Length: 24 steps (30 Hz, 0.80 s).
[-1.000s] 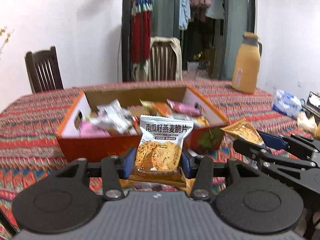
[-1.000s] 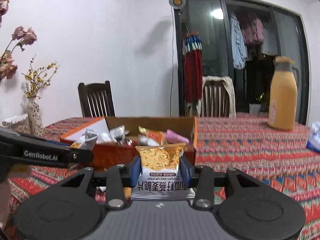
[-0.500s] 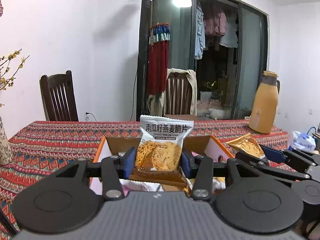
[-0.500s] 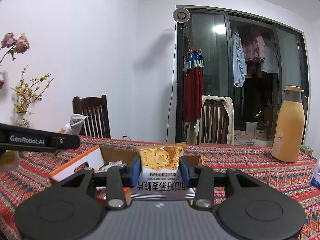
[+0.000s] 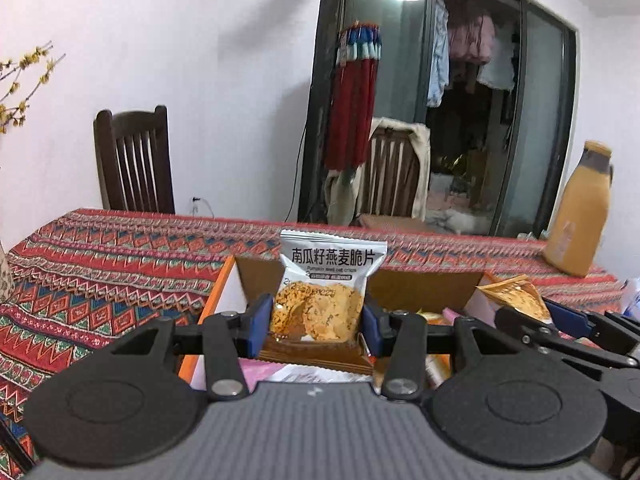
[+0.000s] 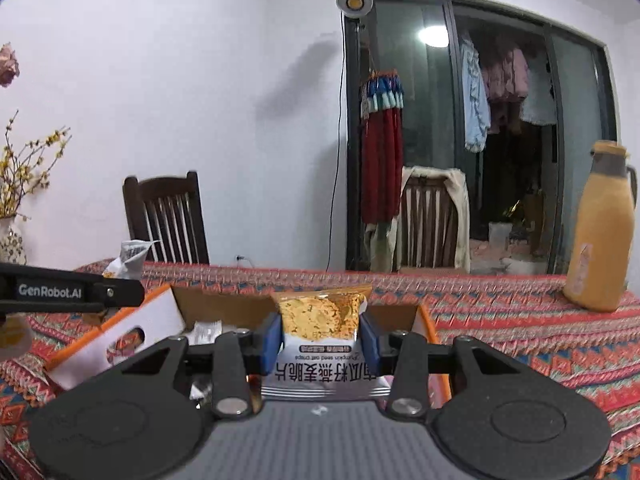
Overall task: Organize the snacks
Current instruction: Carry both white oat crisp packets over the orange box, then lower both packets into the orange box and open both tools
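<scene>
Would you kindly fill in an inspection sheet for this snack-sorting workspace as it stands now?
Surface: table under a red patterned cloth.
Job's things: open cardboard box holding assorted snacks; upright oat crisp packet; inverted oat crisp packet.
Clutter: yellow thermos and flower vase on the table.
Grippers: left gripper shut on the upright packet; right gripper shut on the inverted packet; both above the box.
Cables: black cord down the wall.
Surroundings: two wooden chairs, glass door, hanging clothes.
</scene>
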{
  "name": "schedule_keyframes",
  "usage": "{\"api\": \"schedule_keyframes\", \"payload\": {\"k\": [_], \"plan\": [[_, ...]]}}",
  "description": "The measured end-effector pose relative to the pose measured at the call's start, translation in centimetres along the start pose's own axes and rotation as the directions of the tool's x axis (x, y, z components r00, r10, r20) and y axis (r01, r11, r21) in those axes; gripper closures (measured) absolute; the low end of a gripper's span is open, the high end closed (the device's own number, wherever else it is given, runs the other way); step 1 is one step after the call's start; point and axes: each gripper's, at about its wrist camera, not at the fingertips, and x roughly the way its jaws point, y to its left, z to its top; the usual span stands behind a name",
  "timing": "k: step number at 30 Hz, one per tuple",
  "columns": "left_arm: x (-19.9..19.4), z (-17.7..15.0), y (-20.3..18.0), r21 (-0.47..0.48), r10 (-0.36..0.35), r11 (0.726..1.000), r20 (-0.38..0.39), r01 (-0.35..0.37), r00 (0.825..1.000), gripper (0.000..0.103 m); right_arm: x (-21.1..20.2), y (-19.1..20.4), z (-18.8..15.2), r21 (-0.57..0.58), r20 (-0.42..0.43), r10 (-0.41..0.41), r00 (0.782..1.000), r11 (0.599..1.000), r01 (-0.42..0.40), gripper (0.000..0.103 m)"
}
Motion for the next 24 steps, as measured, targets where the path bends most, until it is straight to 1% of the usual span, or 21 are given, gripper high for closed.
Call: {"api": "schedule_keyframes", "payload": {"k": [5, 10, 12, 13, 14, 15, 16, 17, 18, 21, 24], "plan": [[0.9, -0.8, 0.0, 0.026, 0.009, 1.0, -0.021, -0.008, 1.0, 0.056, 0.7, -0.2, -1.1, -0.001, -0.032, 0.006, 0.999, 1.0, -0.006, 0.062], [0.7, -1.3, -0.3, 0.033, 0.017, 0.999, -0.011, -0.016, 1.0, 0.055, 0.5, 0.1, -1.4, -0.001, -0.025, -0.003, 1.0, 1.0, 0.003, 0.062], [0.6, -1.3, -0.5, 0.031, 0.021, 0.999, -0.008, -0.021, 1.0, 0.053, 0.4, -0.1, -1.5, 0.009, -0.026, -0.009, 1.0, 1.0, 0.009, 0.061], [0.6, -1.4, -0.5, 0.03, 0.023, 0.999, -0.008, -0.023, 1.0, 0.046, 0.3, -0.3, -1.5, 0.018, -0.025, -0.014, 1.0, 1.0, 0.015, 0.06], [0.6, -1.3, -0.5, 0.024, 0.023, 0.999, -0.009, -0.023, 1.0, 0.03, 0.3, -0.5, -1.5, 0.029, -0.025, -0.017, 1.0, 0.999, 0.018, 0.052], [0.6, -1.3, -0.4, 0.016, 0.027, 1.0, -0.003, -0.027, 1.0, 0.02, 0.3, -0.7, -1.4, 0.04, -0.026, -0.023, 0.999, 0.999, 0.024, 0.035], [0.5, -1.3, -0.2, 0.009, 0.036, 0.999, 0.007, -0.036, 0.999, 0.006, 0.3, -0.9, -1.4, 0.051, -0.022, -0.033, 0.999, 0.998, 0.034, 0.025], [0.3, -1.3, -0.1, 0.001, 0.046, 0.999, 0.017, -0.046, 0.999, 0.0, 0.2, -1.1, -1.4, 0.063, -0.017, -0.051, 0.999, 0.997, 0.052, 0.009], [0.2, -1.2, 0.1, -0.009, 0.049, 0.999, 0.021, -0.049, 0.999, 0.0, 0.2, -1.3, -1.4, 0.07, -0.014, -0.062, 0.998, 0.996, 0.063, 0.002], [0.3, -1.1, 0.6, -0.036, 0.053, 0.998, 0.012, -0.053, 0.999, 0.0, 0.3, -1.8, -1.6, 0.093, -0.016, -0.079, 0.997, 0.992, 0.08, 0.0], [0.6, -1.2, 0.8, -0.045, 0.061, 0.997, 0.003, -0.061, 0.998, 0.0, 0.5, -1.9, -1.8, 0.102, -0.026, -0.079, 0.997, 0.991, 0.081, 0.0]]}}
